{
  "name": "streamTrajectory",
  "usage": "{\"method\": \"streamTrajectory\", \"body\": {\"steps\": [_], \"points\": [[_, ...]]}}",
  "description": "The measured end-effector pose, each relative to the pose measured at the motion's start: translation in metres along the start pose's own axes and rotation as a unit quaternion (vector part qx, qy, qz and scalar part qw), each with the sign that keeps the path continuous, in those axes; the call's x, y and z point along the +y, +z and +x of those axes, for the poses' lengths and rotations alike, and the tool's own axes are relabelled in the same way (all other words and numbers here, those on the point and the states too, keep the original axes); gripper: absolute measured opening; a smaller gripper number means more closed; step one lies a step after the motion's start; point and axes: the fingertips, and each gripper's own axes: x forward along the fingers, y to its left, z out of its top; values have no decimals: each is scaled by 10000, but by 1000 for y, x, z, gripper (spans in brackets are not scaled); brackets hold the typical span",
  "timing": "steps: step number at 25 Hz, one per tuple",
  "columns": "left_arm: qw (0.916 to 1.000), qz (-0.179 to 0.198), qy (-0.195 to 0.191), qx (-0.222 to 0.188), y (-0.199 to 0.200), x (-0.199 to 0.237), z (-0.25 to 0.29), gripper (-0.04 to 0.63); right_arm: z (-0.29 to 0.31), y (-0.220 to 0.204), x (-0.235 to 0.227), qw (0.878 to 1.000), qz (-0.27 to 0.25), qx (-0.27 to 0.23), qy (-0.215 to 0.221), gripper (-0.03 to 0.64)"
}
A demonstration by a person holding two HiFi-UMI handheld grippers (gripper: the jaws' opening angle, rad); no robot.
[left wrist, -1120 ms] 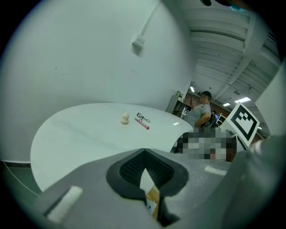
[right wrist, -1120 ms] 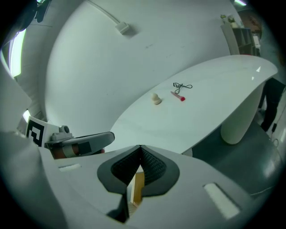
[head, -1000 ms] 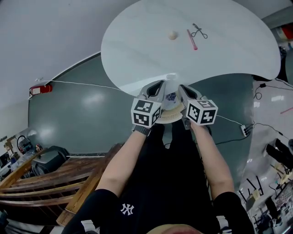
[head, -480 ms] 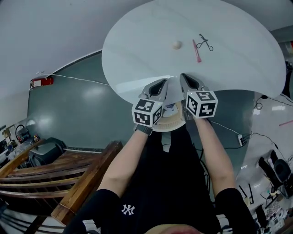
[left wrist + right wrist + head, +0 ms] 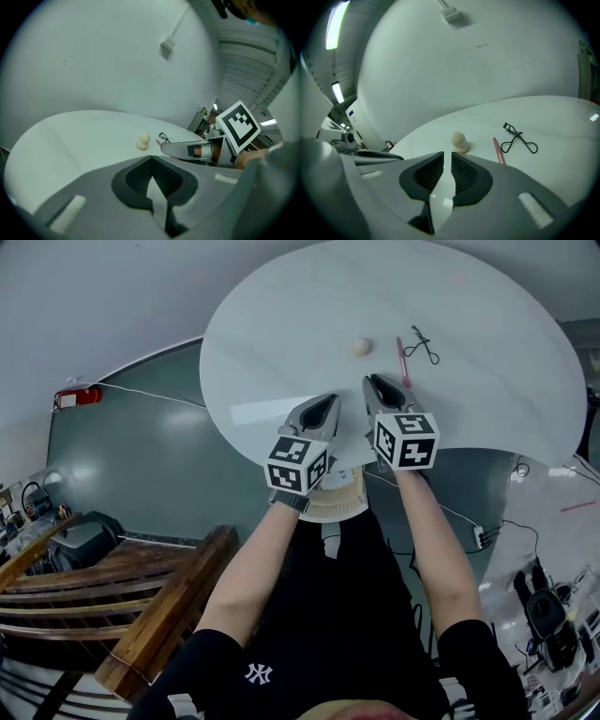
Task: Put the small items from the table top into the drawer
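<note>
On the round white table (image 5: 281, 343) lie a beige sponge (image 5: 361, 346), a pink stick (image 5: 402, 360) and a black eyelash curler (image 5: 424, 345). The right gripper view has the sponge (image 5: 459, 141) just beyond the jaws, with the stick (image 5: 498, 150) and the curler (image 5: 518, 139) to its right. My right gripper (image 5: 373, 383) hovers over the table's near part, short of the sponge. Its jaws have just been opening and stand a narrow slit apart (image 5: 447, 154), nothing between them. My left gripper (image 5: 327, 403) is beside it, empty, its pads meeting at the tip (image 5: 151, 158).
A light wooden drawer (image 5: 342, 504) stands pulled out under the table's near edge, behind the grippers' marker cubes. Cables and a power strip (image 5: 481, 538) lie on the dark floor at right. Wooden steps (image 5: 112, 606) fill the lower left.
Both grippers have moved away from the drawer at the table's front edge and out over the table top, closer to the sponge, stick and curler.
</note>
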Motion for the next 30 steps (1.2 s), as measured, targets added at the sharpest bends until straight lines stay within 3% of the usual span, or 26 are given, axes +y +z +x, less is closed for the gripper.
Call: {"method": "streamTrajectory", "body": {"steps": [9,15,21,30], "points": [[9998,-121,159,-69,12,18,9,0,41,20,-15,9990,-395,130,-178,180],[9996,-182,217,-62,9,23,5,0,60,23,-18,9971,-630,208,-382,219],[9996,-176,222,-62,8,25,3,0,68,22,-25,9950,-759,322,-561,158],[9998,-140,114,-32,1,24,-9,0,44,20,-16,9967,-564,210,-551,146]]}}
